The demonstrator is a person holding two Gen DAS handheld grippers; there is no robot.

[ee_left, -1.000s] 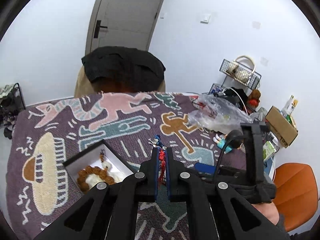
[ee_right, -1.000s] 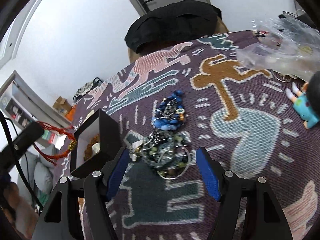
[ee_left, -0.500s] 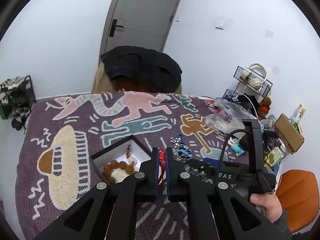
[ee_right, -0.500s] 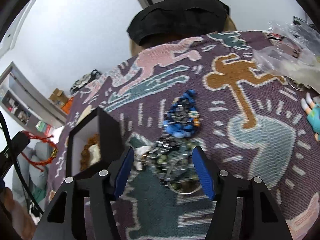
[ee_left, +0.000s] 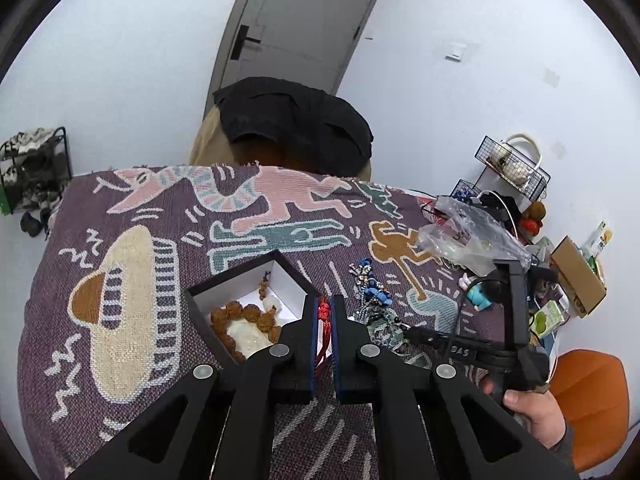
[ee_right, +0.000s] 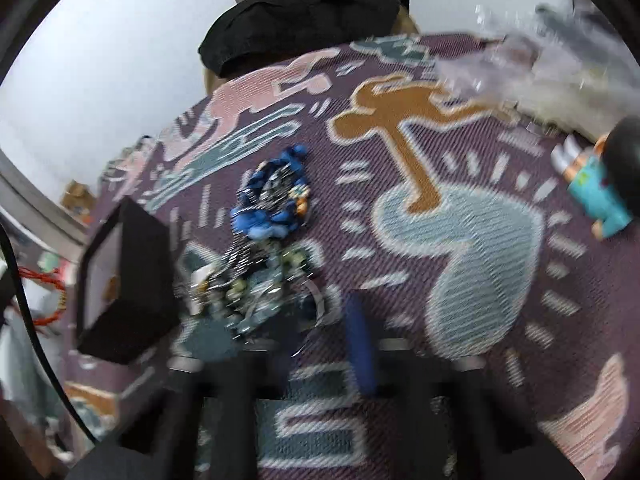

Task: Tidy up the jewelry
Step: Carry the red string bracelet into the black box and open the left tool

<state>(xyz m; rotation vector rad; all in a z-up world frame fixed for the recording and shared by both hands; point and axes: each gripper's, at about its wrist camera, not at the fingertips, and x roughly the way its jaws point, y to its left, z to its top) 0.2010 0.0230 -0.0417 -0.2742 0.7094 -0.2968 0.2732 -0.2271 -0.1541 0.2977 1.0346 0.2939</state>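
Observation:
My left gripper (ee_left: 325,308) is shut on a red cord bracelet (ee_left: 323,314), which hangs over the near right corner of the open black box (ee_left: 240,280). A brown bead bracelet (ee_left: 248,316) lies inside the box on its white lining. Right of the box is the jewelry pile (ee_right: 260,248) of blue, silver and green pieces. My right gripper (ee_right: 320,316) is down at the pile's near edge with its jaws closing. A thin metal bangle (ee_right: 318,300) runs between them, though this view is blurred. In the left wrist view the right gripper (ee_left: 404,334) touches the pile (ee_left: 376,312).
A patterned purple cloth (ee_left: 132,240) covers the table. A crumpled plastic bag (ee_left: 468,240) and a small toy figure (ee_right: 600,196) lie at the right. A chair draped in black cloth (ee_left: 296,124) stands behind the table; an orange chair (ee_left: 588,392) is at the right.
My left gripper carried the red bracelet left, over the box's near right corner. My right gripper sank onto the jewelry pile and its wide-open jaws came together.

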